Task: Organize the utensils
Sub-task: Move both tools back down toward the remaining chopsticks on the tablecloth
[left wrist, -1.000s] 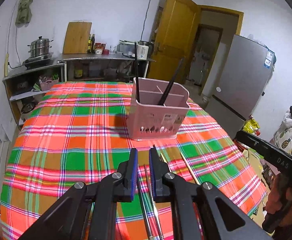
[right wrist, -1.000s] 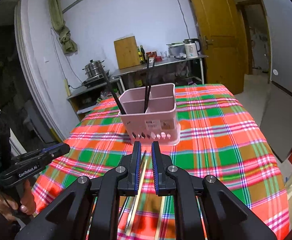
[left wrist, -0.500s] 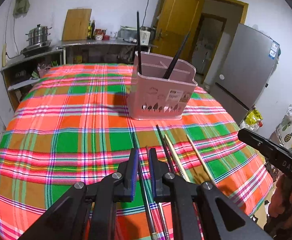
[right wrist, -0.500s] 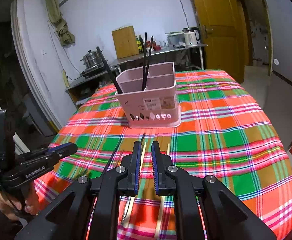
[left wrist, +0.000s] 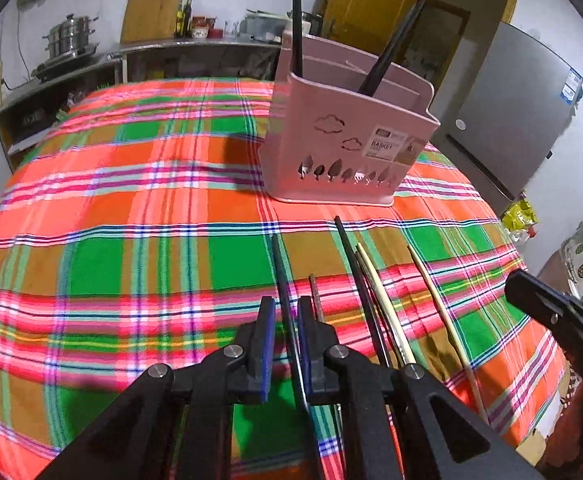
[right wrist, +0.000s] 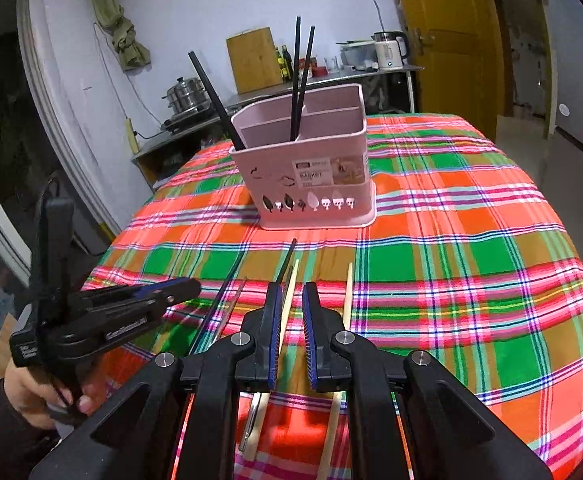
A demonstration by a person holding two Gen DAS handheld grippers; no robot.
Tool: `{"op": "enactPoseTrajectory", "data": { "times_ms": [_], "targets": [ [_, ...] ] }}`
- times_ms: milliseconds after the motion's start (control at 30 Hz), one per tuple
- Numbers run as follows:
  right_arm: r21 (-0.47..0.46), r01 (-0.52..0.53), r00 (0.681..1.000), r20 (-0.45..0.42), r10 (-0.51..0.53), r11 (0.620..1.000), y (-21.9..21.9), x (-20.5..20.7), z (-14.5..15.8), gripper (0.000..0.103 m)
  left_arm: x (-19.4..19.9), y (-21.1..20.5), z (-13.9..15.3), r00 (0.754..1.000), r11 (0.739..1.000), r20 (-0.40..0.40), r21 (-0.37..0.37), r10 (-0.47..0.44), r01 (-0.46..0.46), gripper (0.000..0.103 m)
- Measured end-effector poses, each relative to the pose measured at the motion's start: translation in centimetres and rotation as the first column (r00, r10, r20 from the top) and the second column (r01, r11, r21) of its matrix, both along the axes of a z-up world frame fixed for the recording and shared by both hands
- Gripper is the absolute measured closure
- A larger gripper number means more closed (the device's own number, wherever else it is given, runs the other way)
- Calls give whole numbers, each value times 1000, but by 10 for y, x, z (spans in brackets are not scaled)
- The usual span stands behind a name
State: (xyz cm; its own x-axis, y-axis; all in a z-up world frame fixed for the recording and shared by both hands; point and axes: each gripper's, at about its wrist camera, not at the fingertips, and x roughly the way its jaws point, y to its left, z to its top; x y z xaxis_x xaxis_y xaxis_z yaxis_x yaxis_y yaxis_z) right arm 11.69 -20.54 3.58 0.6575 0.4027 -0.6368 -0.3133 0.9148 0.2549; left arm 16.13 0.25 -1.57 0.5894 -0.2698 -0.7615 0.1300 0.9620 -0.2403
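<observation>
Both grippers lower over plaid cloth (left wrist: 131, 208) than a second ago, left gripper (left wrist: 284, 344) jaws nearly closed, empty, astride a black chopstick (left wrist: 281, 280), right gripper (right wrist: 290, 334) likewise over a pale chopstick (right wrist: 289, 300), pink basket (right wrist: 311, 176) upper centre, now larger.

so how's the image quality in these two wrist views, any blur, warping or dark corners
Left wrist view: the plaid tablecloth smears with motion blur at the left, and the pink plastic utensil basket bulges from fisheye warp. Right wrist view: sharper, though the yellow wooden door bows and the corners go black. Both views are evenly lit, with a soft shadow beside the basket.
</observation>
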Motion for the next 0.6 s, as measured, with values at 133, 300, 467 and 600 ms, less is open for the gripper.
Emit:
{"op": "enactPoseTrajectory", "data": {
  "times_ms": [133,300,467,600],
  "targets": [
    [-6,-6,1000,-18,6,1000,4,6,-6,92,10,-4,-9,1000,1000,-24,12,-4,4,93],
    [-12,-19,999,-35,19,1000,12,12,-12,92,20,-4,-20,999,1000,-52,18,2,-1,93],
    [-14,-36,998,-56,35,999,23,21,-18,92,23,-8,-21,1000,998,-28,60,-7,9,93],
    [-14,-56,995,-82,55,998,34,35,-24,93,25,-1,-21,1000,998,-23,63,9,-7,94]
  ]
}}
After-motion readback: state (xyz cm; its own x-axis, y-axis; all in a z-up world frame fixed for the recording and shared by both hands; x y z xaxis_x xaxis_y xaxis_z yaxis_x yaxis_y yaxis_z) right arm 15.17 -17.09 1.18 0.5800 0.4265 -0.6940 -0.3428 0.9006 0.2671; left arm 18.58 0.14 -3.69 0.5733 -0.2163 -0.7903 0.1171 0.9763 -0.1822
